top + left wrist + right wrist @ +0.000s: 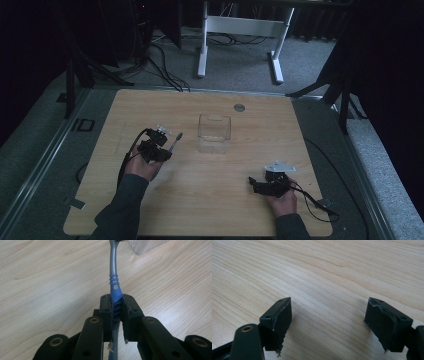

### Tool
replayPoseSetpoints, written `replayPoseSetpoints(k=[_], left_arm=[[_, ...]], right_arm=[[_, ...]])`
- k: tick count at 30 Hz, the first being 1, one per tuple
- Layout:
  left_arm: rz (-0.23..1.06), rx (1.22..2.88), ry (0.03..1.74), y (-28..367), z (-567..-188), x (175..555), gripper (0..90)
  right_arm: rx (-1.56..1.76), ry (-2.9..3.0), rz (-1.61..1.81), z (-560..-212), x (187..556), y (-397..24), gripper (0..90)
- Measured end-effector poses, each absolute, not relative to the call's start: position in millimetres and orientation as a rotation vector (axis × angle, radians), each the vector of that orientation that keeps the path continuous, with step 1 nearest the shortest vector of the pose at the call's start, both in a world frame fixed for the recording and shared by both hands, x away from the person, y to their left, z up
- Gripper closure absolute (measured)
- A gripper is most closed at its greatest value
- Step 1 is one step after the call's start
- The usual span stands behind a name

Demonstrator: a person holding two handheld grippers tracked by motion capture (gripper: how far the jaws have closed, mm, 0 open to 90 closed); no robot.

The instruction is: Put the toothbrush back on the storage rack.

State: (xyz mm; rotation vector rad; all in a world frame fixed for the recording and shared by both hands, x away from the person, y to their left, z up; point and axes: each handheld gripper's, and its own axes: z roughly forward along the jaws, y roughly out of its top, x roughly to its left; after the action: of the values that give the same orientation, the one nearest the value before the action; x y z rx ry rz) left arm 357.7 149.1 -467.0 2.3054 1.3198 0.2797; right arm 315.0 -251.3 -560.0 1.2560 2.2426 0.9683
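A grey toothbrush [113, 267] with a blue ribbed grip is clamped between the pads of my left gripper [116, 305], its neck running away from me toward the corner of a clear plastic box [147, 245]. In the high view the left gripper [165, 150] is left of the table's middle, and the toothbrush [175, 142] slants up and right toward the clear box [214, 132], short of it. My right gripper [251, 182] rests near the front right of the table. Its jaws stand wide apart over bare wood in the right gripper view [328, 322].
The wooden table [210, 200] carries a small grey round disc [239, 107] near its far edge. Beyond the table, a white desk frame [240, 40] and loose cables [165, 70] lie on the grey carpet. Dark stand legs flank both far corners.
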Motion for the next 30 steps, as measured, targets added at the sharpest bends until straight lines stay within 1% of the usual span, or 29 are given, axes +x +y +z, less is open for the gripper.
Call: replayPoseSetpoints(k=[14,30], left_arm=[[0.323,2.256,1.294,149.7,-461.3,355.7,79.6],[0.337,2.221,1.273,146.0,-457.9,356.6,79.6]], right_arm=[[1.256,2.242,0.968,-560.0,315.0,-251.3,21.3],[1.256,2.243,0.968,-560.0,315.0,-251.3,21.4]])
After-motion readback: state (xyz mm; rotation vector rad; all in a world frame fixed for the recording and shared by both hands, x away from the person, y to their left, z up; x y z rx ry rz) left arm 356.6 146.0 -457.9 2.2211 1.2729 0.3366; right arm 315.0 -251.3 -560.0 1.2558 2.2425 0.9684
